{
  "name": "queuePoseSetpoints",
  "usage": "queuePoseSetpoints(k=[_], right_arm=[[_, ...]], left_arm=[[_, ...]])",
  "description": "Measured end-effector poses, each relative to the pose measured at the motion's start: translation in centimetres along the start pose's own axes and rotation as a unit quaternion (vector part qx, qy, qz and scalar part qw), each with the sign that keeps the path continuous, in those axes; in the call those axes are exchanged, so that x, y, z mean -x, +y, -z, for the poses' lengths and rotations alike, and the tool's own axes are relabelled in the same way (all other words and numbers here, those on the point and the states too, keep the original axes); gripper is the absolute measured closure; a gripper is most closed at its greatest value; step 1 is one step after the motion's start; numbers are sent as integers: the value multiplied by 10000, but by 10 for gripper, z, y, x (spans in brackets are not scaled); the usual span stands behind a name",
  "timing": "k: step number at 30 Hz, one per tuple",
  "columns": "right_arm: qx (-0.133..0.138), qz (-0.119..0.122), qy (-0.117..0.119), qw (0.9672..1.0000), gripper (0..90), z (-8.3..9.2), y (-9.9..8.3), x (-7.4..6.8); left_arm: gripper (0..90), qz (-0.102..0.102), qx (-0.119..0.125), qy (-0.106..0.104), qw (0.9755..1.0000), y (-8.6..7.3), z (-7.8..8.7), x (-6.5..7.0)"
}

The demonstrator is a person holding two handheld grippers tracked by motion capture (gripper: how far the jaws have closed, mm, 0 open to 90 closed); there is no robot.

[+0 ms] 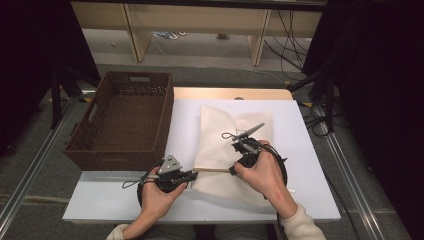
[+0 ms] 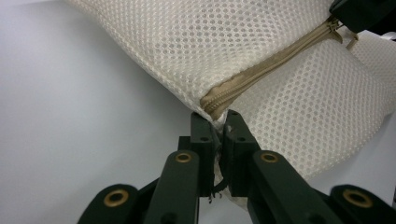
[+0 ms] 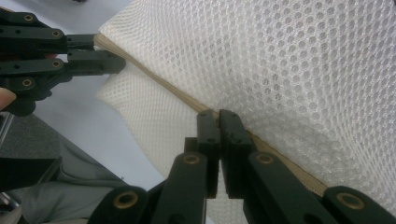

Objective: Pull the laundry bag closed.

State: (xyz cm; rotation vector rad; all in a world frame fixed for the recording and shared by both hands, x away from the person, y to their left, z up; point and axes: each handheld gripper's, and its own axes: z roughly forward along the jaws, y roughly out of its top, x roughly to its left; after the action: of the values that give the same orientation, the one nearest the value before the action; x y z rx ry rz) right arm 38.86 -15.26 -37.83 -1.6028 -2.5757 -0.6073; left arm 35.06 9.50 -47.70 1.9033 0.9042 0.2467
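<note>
left gripper (image 2: 216,127) clamps mesh bag (image 1: 227,137) corner | right gripper (image 3: 218,116) pinches zipper (image 2: 261,70) | basket (image 1: 100,150)

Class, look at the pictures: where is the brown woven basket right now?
In the high view, the basket sits at the table's left side, beside the white mesh bag, beyond the left gripper.

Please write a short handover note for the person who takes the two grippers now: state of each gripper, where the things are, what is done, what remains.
Left gripper: shut on the corner of the mesh bag, at the end of its tan zipper.
Right gripper: shut at the zipper line farther along, apparently on the slider.
The bag lies on the white table; the brown basket stands to its left.
Done: both ends are gripped.
Left: probably run the zipper along; how far it is open or closed cannot be told.
</note>
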Motion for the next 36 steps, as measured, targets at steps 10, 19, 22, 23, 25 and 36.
queuePoseSetpoints(k=[10, 19, 22, 23, 25, 36], right_arm=[[-73, -22, -80, 9999, 885, 2, 0, 5], [-101, -112, -101, 9998, 884, 3, -1, 5], [-28, -16, -50, 10000, 884, 3, -2, 7], [-40, -40, -64, 10000, 884, 3, -2, 6], [-30, -55, -117, 9999, 884, 3, -2, 6], [-8, 38, -126, 9999, 884, 2, -5, 9]], left_arm=[[840, 2, 33, -4, 10000, 0, 0, 0], [840, 11, 42, -12, 10000, 0, 0, 0], [841, 26, 46, -25, 10000, 0, 0, -1], [841, 21, 44, -21, 10000, 0, 0, -1], [840, 59, 75, -33, 9999, -1, -1, 0], [842, -27, -1, -1, 10000, 0, 0, -2]])
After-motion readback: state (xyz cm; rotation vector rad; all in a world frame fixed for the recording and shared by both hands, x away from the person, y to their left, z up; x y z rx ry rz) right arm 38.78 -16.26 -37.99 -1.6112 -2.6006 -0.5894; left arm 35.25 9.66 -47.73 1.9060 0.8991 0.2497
